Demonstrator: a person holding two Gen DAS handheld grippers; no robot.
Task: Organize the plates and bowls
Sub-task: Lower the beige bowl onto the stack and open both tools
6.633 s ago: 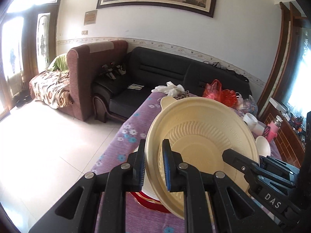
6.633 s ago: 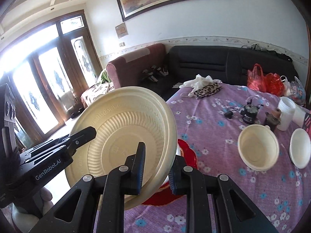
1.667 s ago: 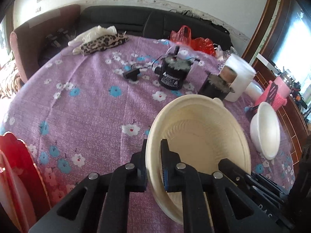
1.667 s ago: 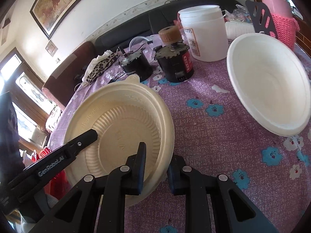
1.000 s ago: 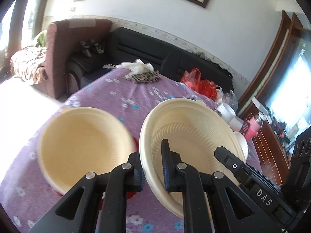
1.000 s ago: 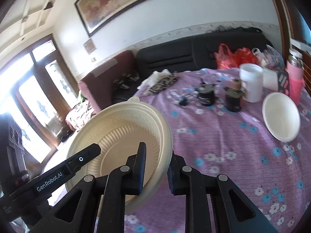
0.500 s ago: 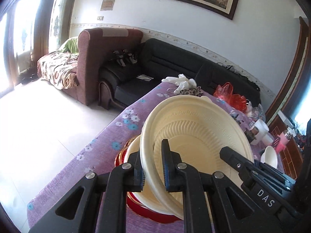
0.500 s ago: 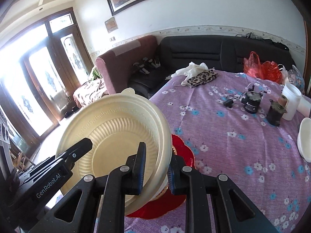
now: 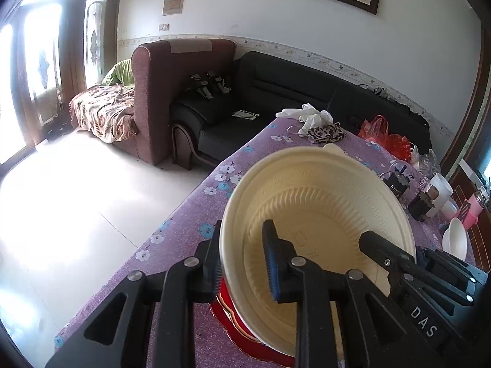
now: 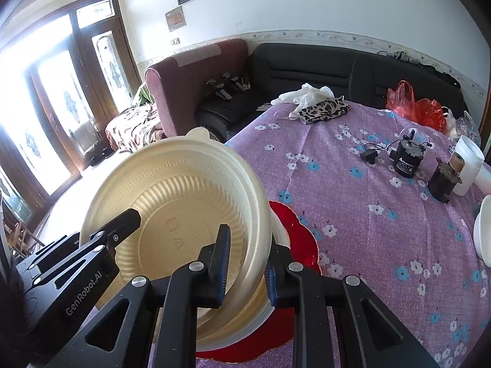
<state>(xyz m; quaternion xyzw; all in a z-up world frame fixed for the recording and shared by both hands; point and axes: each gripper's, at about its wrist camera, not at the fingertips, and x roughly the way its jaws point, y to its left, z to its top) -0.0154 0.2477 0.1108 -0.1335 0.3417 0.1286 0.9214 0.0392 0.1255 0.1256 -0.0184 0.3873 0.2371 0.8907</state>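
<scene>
A cream ribbed bowl [image 9: 319, 214] [image 10: 178, 196] sits nested on another bowl over a red plate [image 9: 245, 340] [image 10: 297, 236] near the table's left edge. My left gripper [image 9: 242, 260] straddles its left rim with the jaws spread apart. My right gripper [image 10: 245, 263] straddles its right rim, jaws also spread. Each gripper shows in the other's view, at the opposite rim. A small white bowl [image 9: 455, 242] [image 10: 483, 230] lies far right on the table.
The purple flowered tablecloth [image 10: 353, 202] carries two dark motors [image 10: 408, 158], a white tub [image 10: 468, 165], red bags [image 10: 414, 104] and a leopard cloth [image 10: 325, 109]. A sofa [image 9: 276, 92] and armchair [image 9: 172, 92] stand beyond; the table edge drops to tiled floor on the left.
Both grippers carried the cream bowl from the table's right side to the red plate and lowered it onto the bowl there. Both jaws have since widened off its rim.
</scene>
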